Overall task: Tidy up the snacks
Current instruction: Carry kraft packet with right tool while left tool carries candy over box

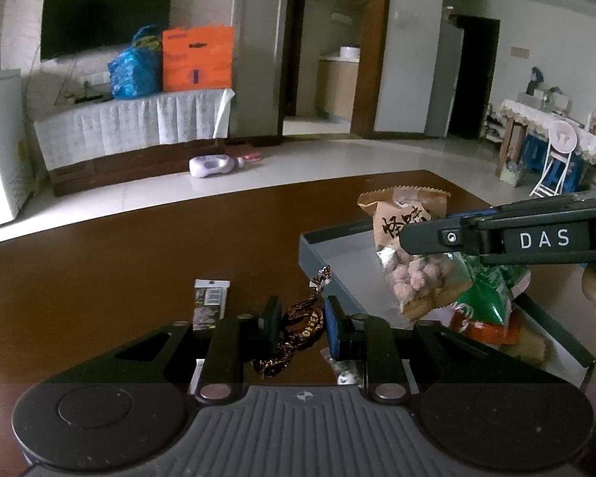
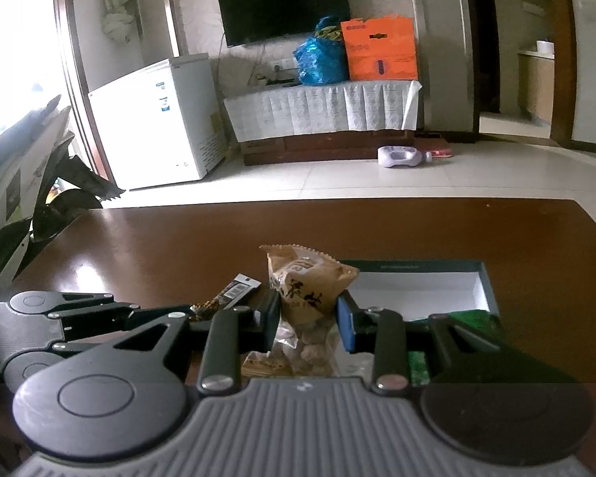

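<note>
My left gripper (image 1: 302, 324) is shut on a dark brown twist-wrapped toffee (image 1: 300, 328), held above the brown table (image 1: 139, 262). My right gripper (image 2: 309, 320) is shut on a tan bag of coated nuts (image 2: 304, 298), which hangs upright over the grey open box (image 1: 326, 246). In the left wrist view the same nut bag (image 1: 413, 266) hangs under the right gripper's fingers (image 1: 429, 236). A green packet (image 1: 484, 298) and an orange packet (image 1: 484, 330) lie inside the box. A small dark snack bar (image 1: 210, 304) lies on the table left of the toffee.
The grey box (image 2: 484, 278) with a white floor sits at the table's right side. The left gripper's arm (image 2: 79, 318) reaches in at the left of the right wrist view. Beyond the table are tiled floor, a white freezer (image 2: 159, 119) and a draped TV bench.
</note>
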`<state>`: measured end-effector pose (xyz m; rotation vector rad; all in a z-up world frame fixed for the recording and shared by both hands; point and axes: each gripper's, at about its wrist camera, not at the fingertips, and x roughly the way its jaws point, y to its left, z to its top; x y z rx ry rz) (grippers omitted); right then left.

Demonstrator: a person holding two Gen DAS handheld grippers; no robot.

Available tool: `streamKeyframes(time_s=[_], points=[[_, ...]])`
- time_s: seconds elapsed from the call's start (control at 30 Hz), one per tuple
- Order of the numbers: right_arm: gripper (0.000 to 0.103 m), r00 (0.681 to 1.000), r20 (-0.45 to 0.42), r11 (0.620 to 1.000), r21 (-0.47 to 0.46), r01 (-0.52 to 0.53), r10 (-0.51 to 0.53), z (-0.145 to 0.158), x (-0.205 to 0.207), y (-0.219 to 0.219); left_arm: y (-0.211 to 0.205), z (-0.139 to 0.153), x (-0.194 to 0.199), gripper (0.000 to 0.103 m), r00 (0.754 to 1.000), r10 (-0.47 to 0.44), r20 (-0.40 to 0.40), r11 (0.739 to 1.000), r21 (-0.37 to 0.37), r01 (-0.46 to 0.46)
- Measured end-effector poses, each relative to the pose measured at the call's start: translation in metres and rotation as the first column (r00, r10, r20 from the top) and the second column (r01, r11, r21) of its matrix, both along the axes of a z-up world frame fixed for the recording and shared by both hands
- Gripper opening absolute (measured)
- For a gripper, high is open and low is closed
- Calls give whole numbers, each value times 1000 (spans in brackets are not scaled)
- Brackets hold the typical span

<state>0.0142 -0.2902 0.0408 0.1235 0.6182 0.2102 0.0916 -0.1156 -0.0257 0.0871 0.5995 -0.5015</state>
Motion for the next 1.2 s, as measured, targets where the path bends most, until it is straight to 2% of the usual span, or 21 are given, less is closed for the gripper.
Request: streamKeyframes(time_s=[1.2], points=[[31,993,25,993,-18,115,-115,7,-16,-43,-57,-3,3,24,997,-77,-1,996,-34,77]])
